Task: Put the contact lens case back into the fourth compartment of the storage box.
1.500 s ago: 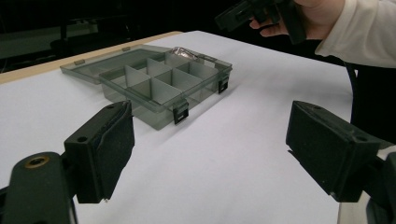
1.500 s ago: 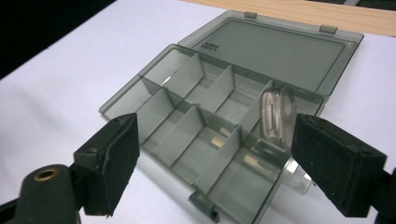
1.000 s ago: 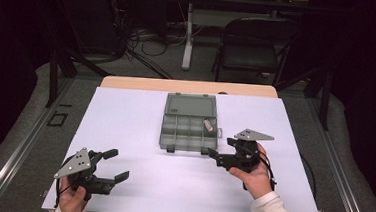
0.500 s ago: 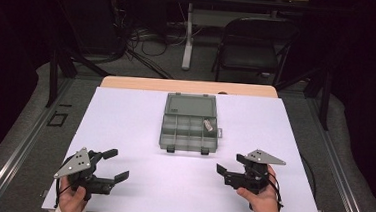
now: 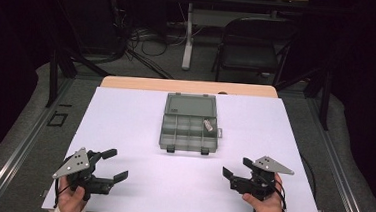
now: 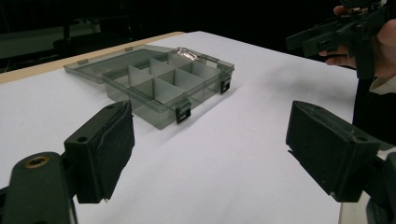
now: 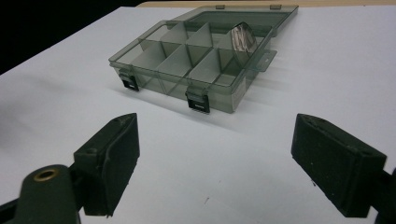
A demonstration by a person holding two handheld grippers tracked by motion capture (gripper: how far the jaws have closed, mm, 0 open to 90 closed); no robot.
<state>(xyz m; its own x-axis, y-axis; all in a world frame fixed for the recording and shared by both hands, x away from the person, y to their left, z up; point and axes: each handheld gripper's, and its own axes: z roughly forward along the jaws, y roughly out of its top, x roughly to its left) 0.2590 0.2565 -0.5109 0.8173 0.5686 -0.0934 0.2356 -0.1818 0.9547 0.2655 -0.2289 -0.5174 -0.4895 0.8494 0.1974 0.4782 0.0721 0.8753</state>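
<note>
box (image 5: 188, 128) mid-worktop, lid open | light, stiff plastic; grip by a side wall | left hand-held gripper (image 5: 111, 165) released | right hand-held gripper (image 5: 236, 168) released

A smoky-grey compartment box (image 5: 188, 126) lies open mid-surface, lid back flat; a small silvery item (image 5: 207, 125) sits in its right-hand compartment.

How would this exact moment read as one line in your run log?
left tongs: open, empty | right tongs: open, empty | organizer box: lid open | small shiny item: far-right compartment
</note>
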